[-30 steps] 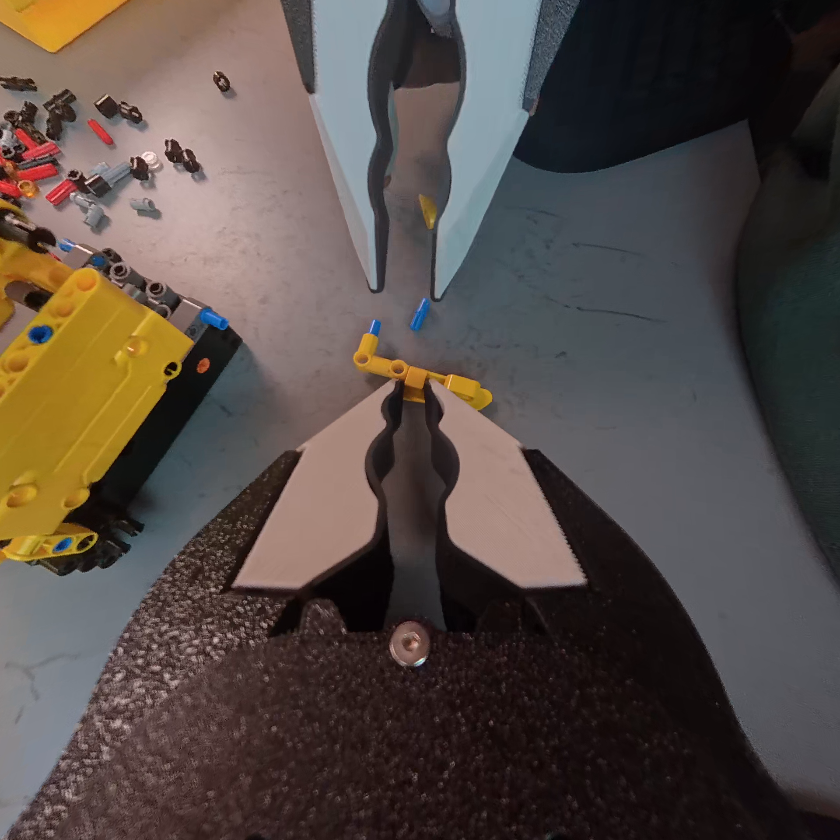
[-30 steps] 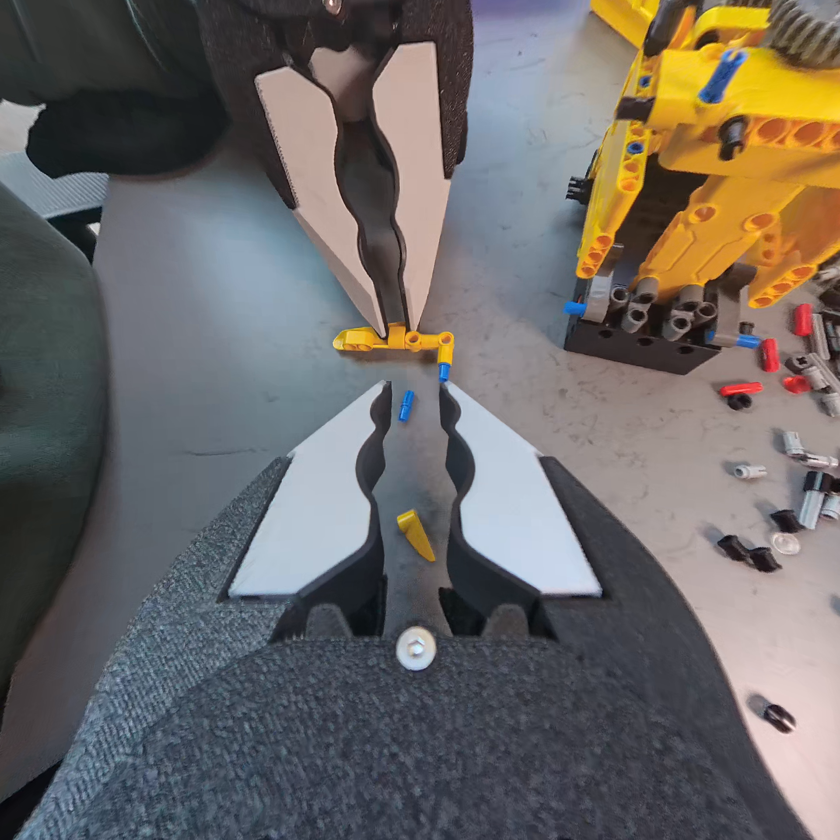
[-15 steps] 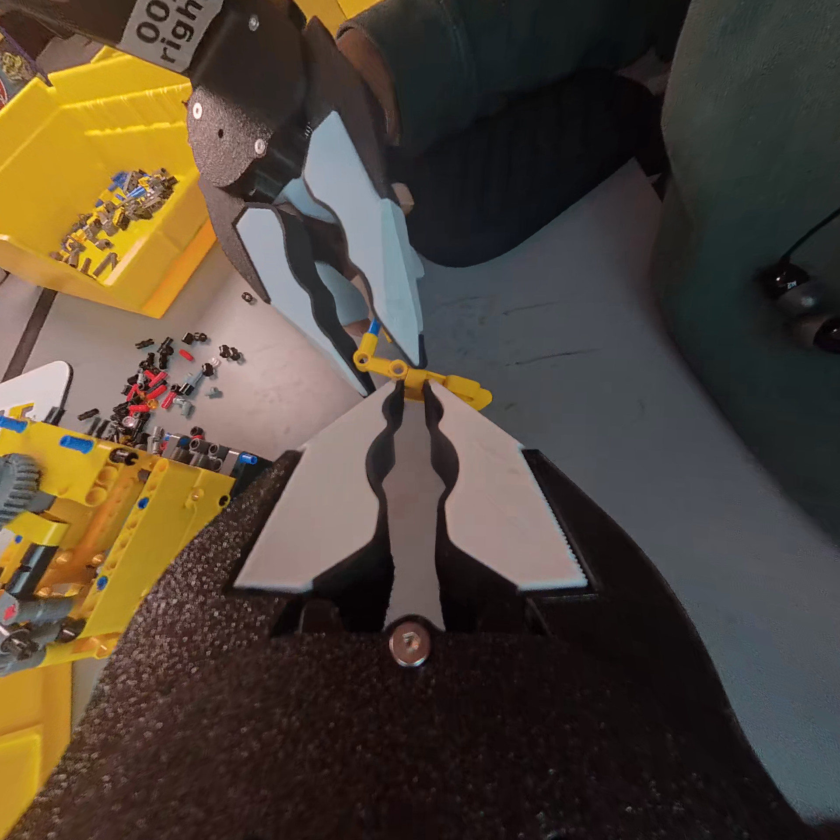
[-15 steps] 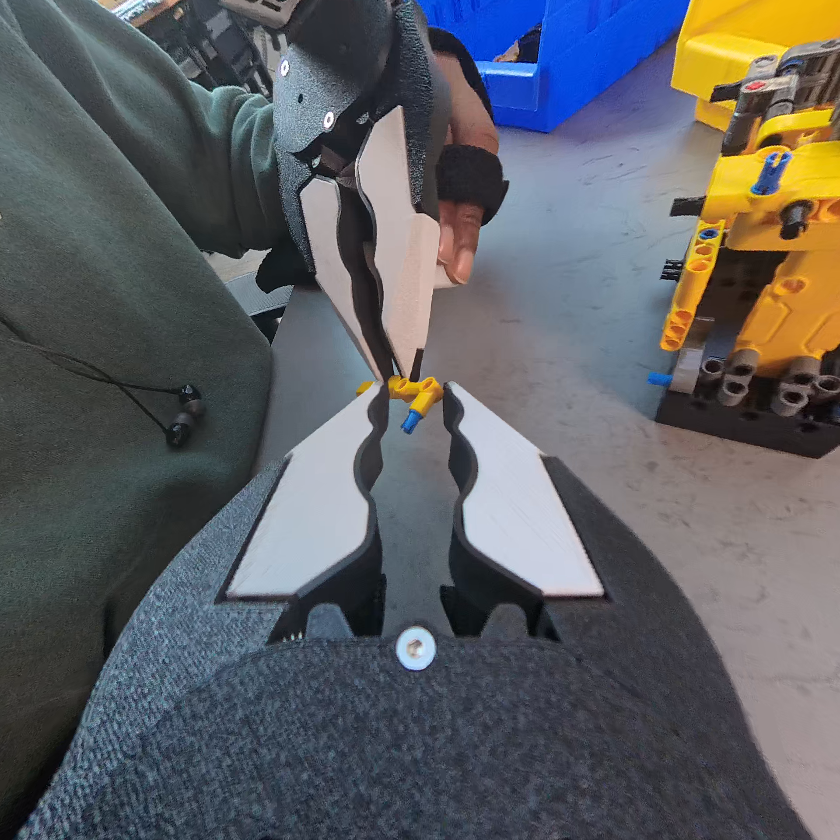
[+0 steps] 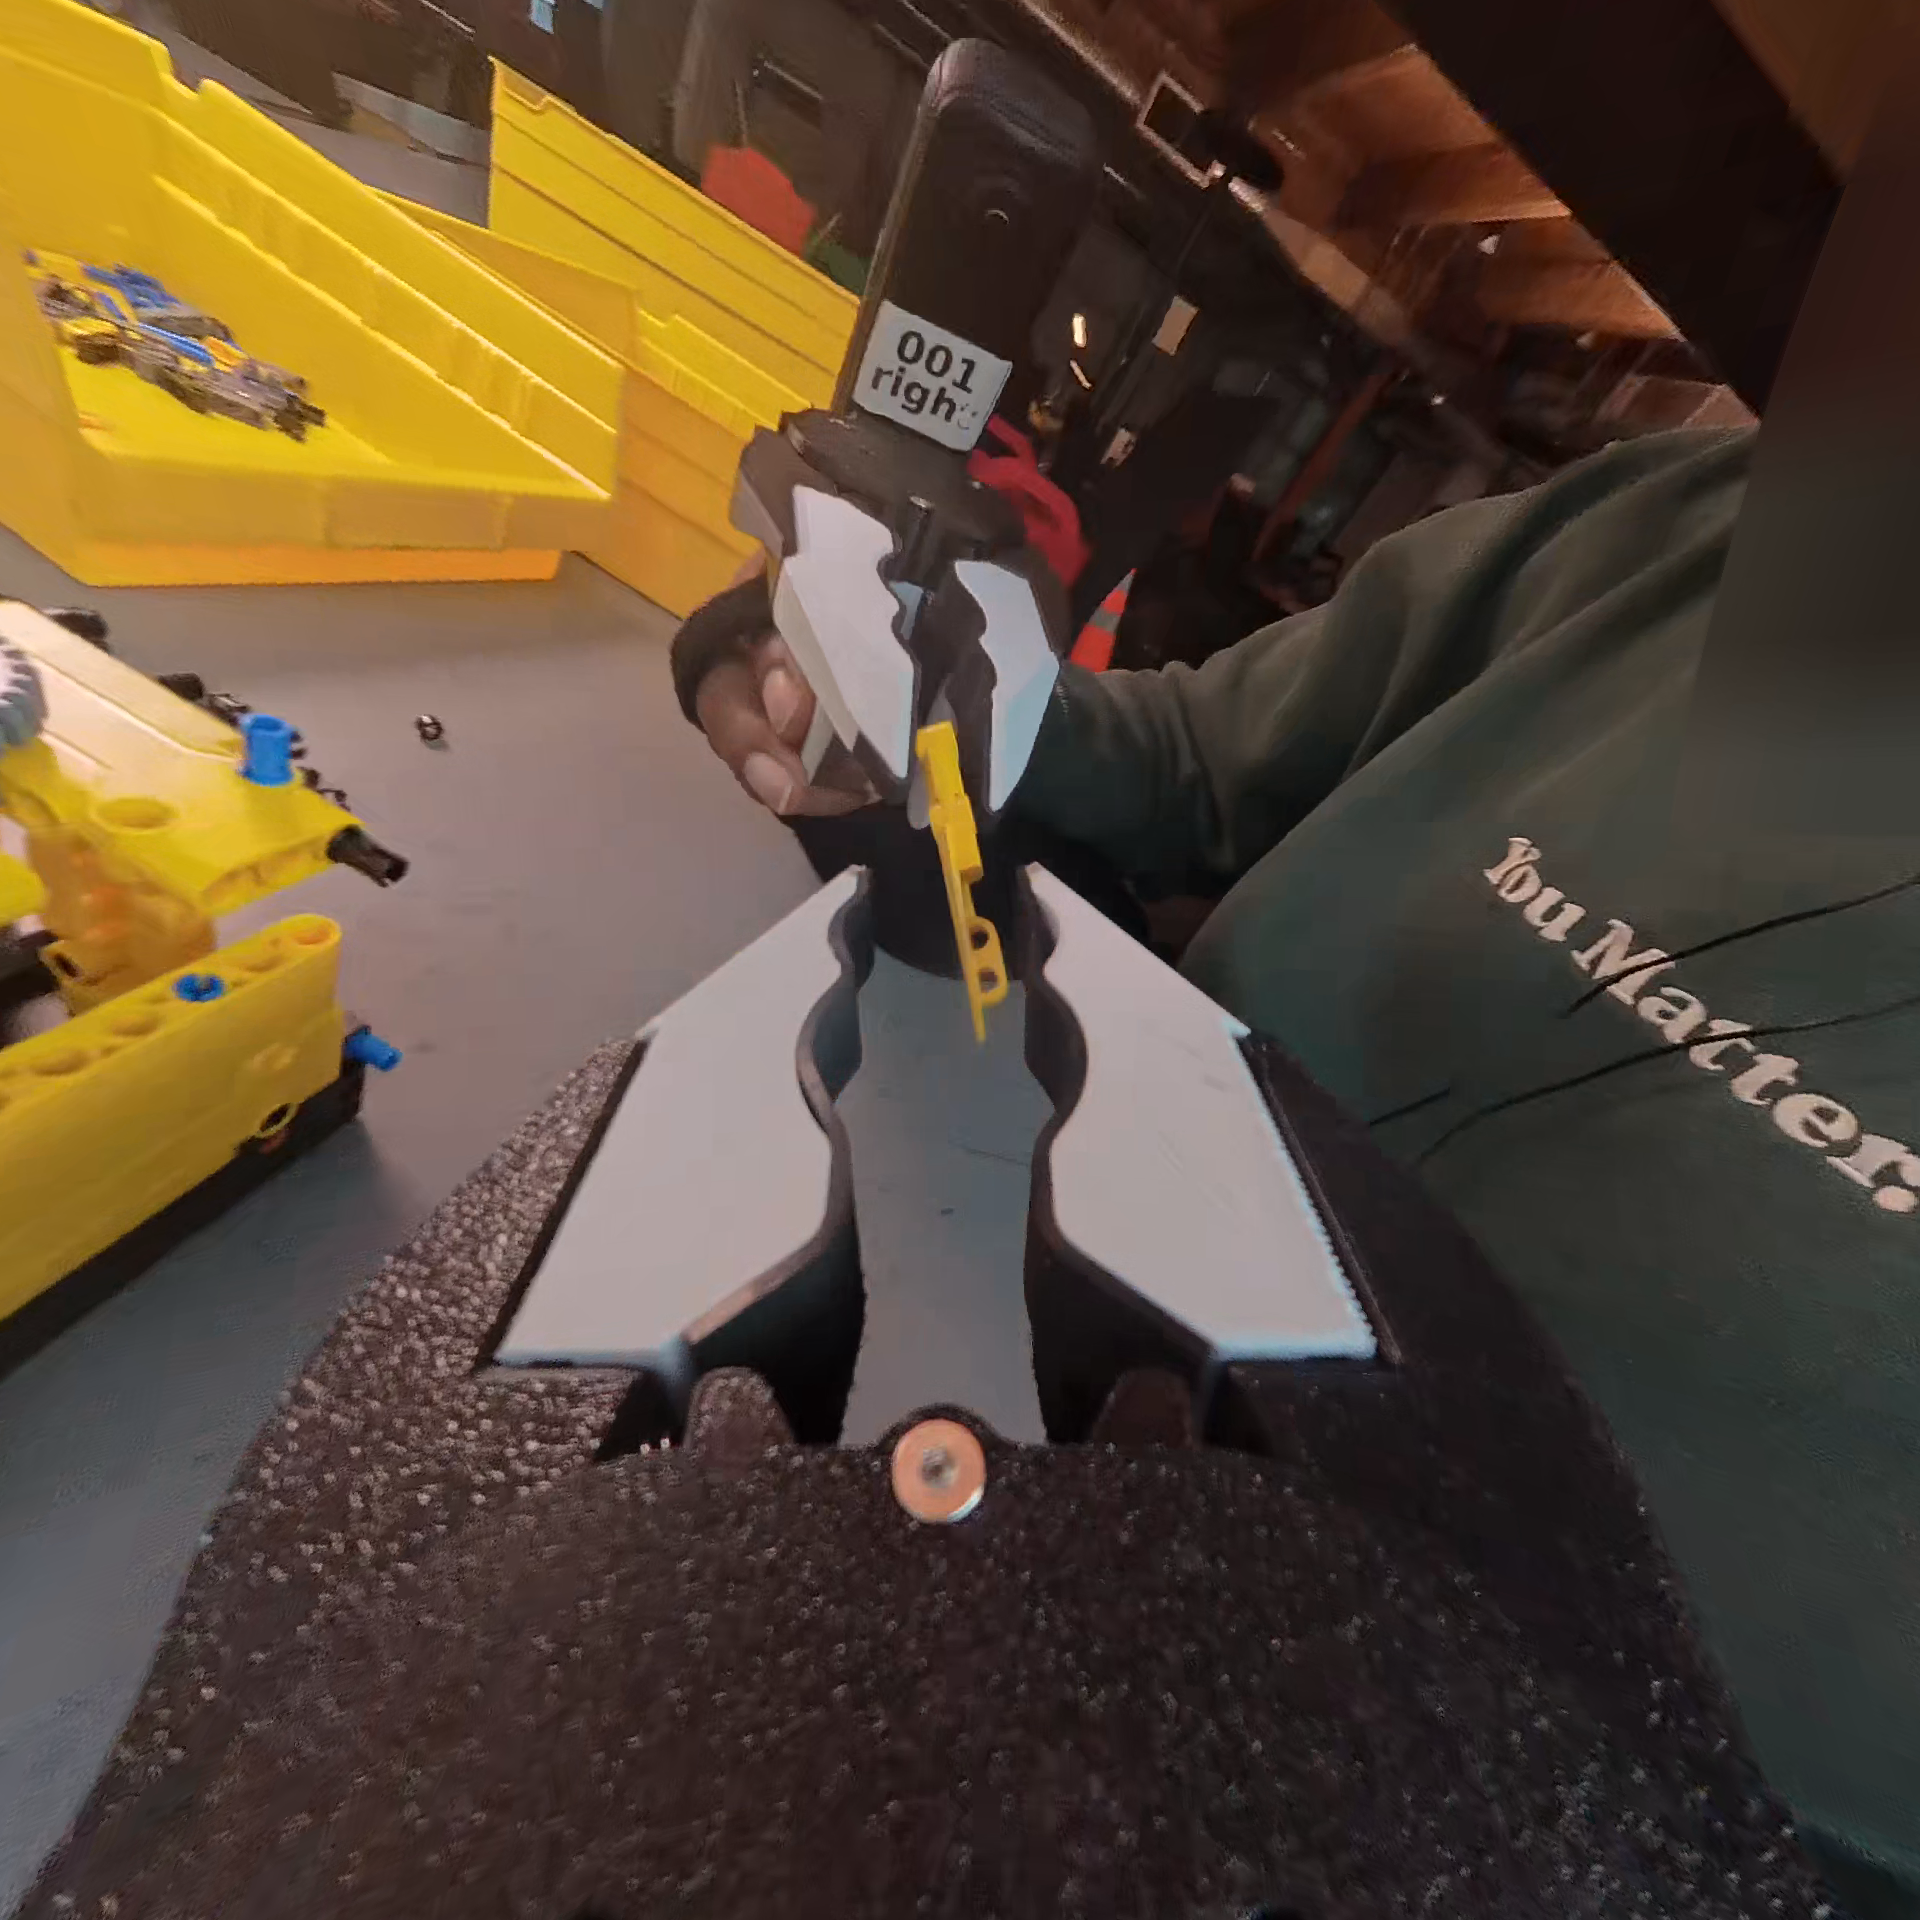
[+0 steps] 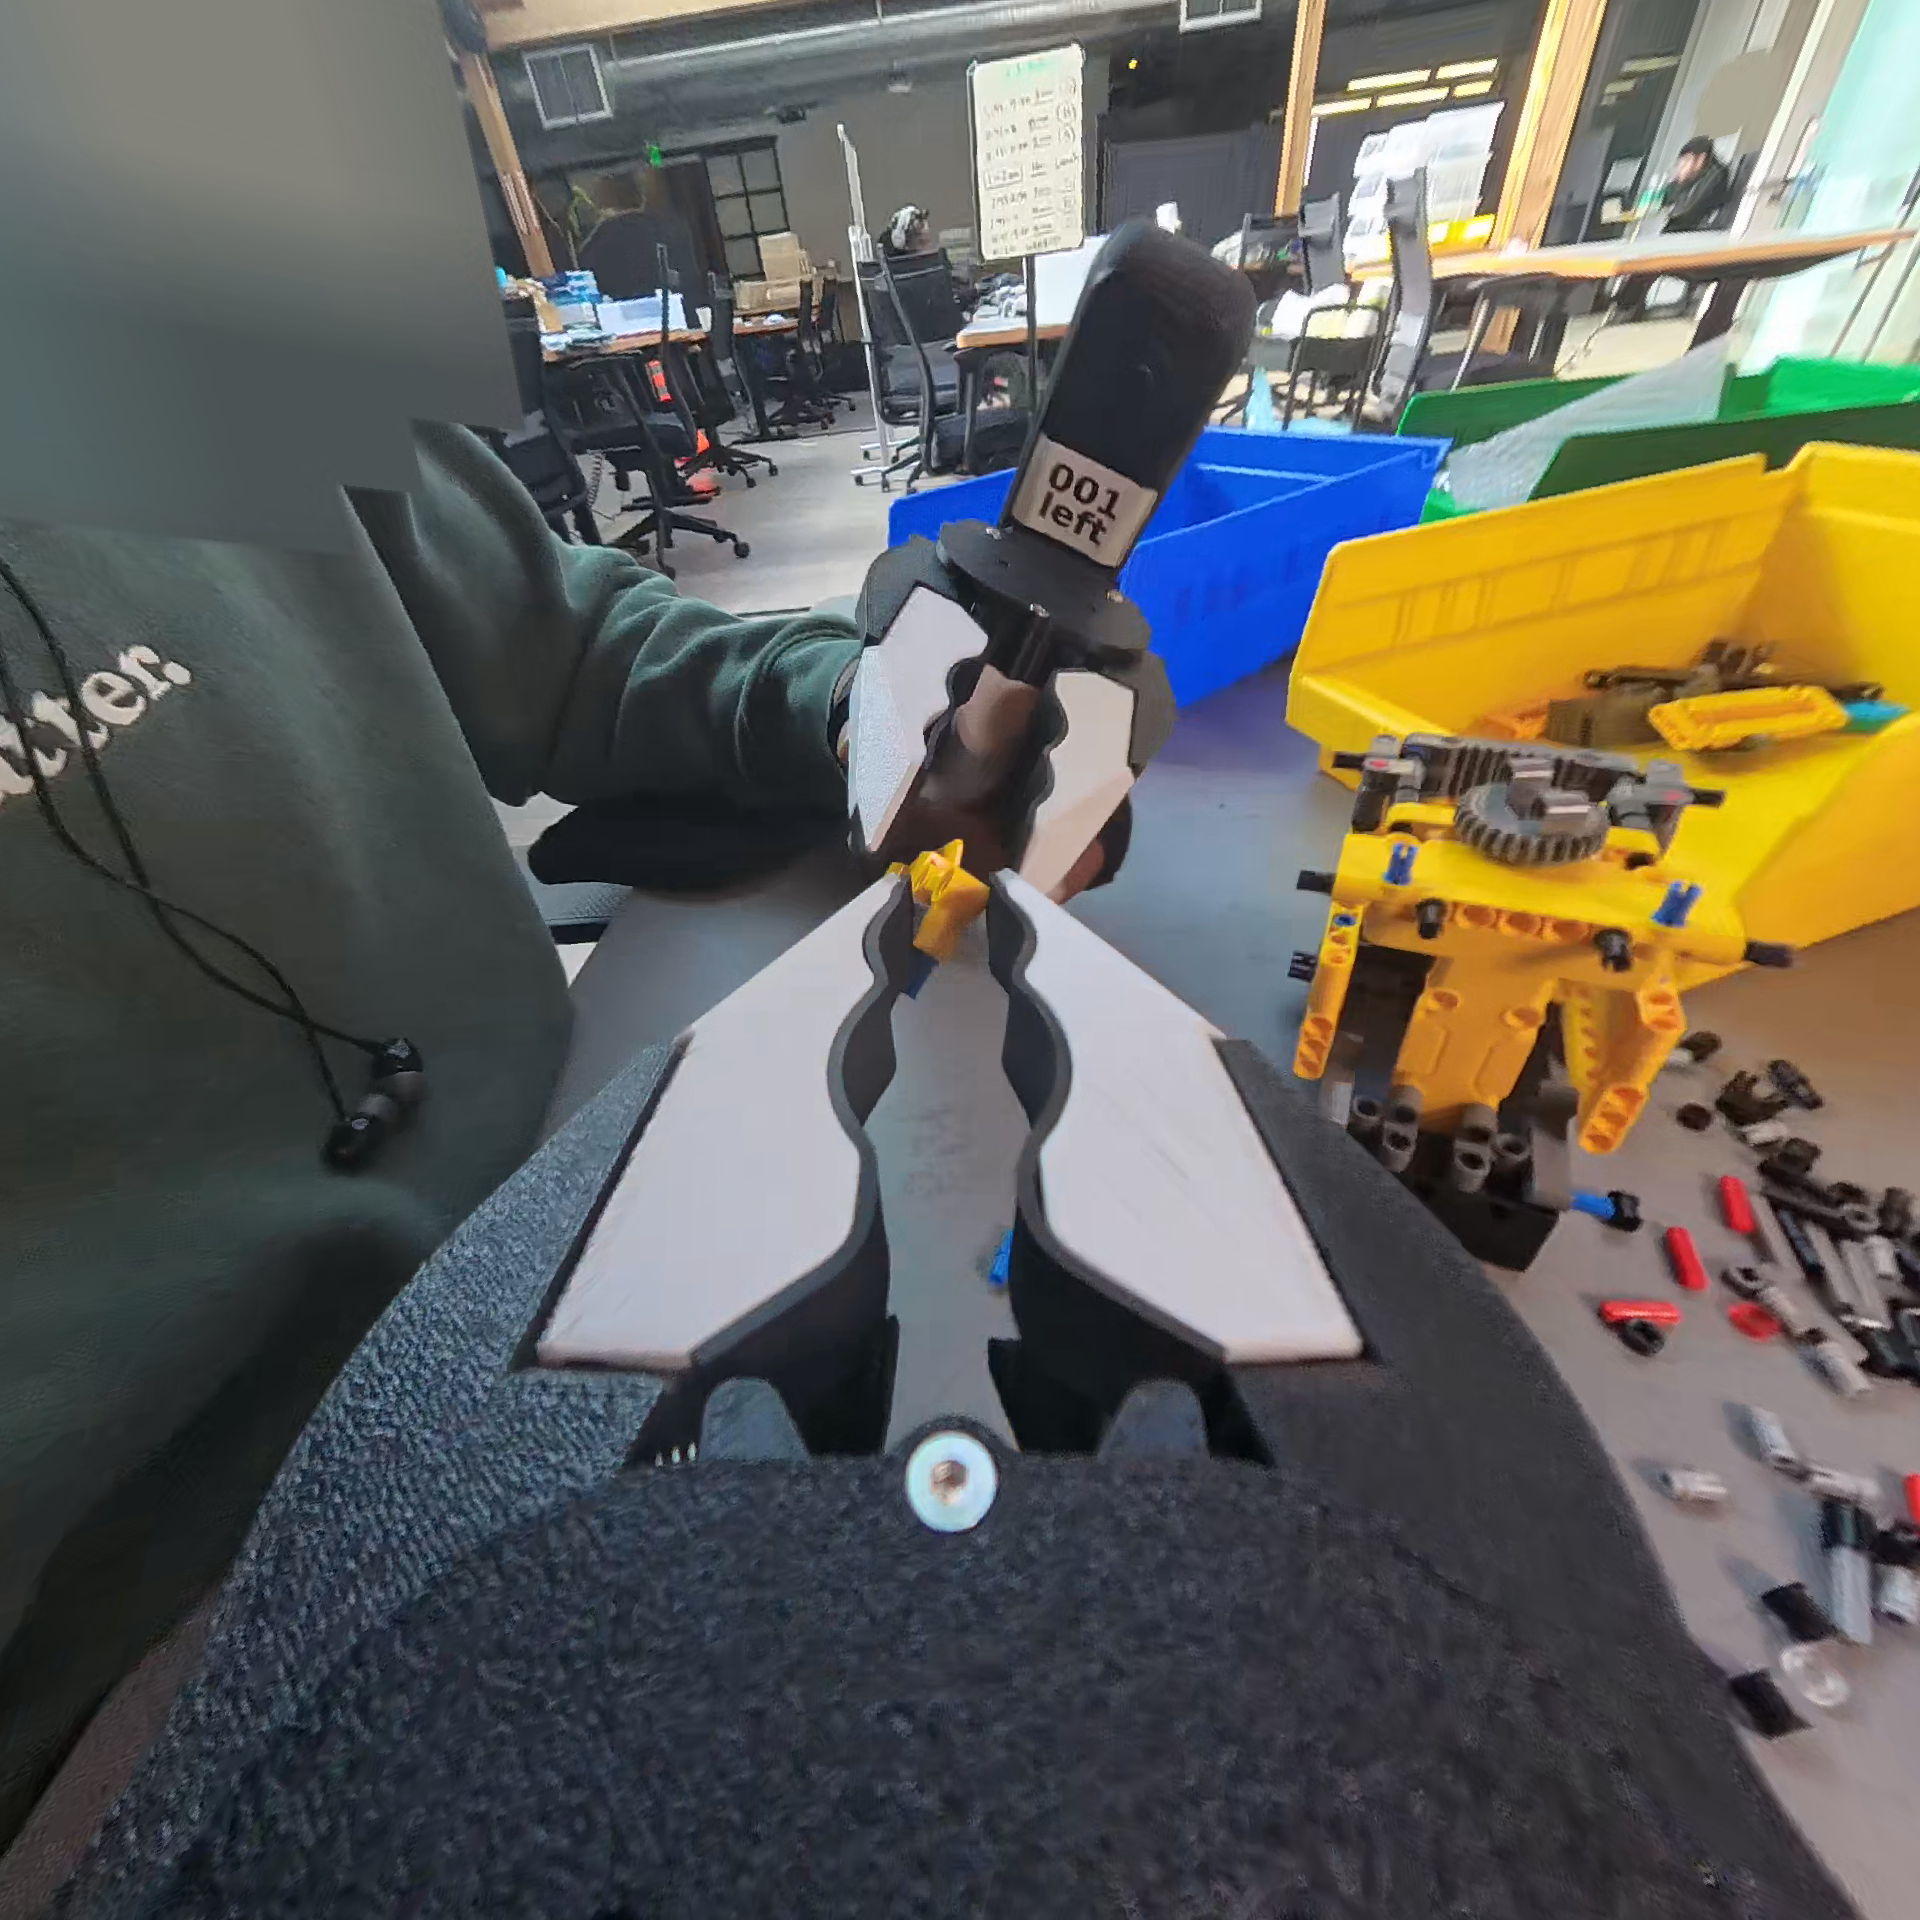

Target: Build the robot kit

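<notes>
A thin yellow angled beam (image 5: 951,831) with a blue pin at one end is held up in the air above the grey table (image 5: 582,831). My right gripper (image 6: 940,894) is shut on it at the fingertips; the beam (image 6: 945,914) sits between them. My left gripper (image 5: 945,883) is open, with the beam's lower end hanging between its fingertips and no visible contact. In the left wrist view the right gripper (image 5: 940,800) points toward me. In the right wrist view the left gripper (image 6: 956,862) faces me with spread fingers, close behind the beam.
A yellow and black brick model (image 6: 1507,935) stands on the table and shows in the left wrist view (image 5: 135,935). Loose small parts (image 6: 1818,1299) lie beside it, and a blue pin (image 6: 997,1257). Yellow bins (image 5: 312,416) and a blue bin (image 6: 1247,540) stand behind. A green-sleeved person sits close. Left and right tips are no more than a few centimetres apart.
Both grippers rose from the table with the yellow beam. The left gripper, shut on it before, has opened. The right gripper has closed on the beam, which now hangs upright.
</notes>
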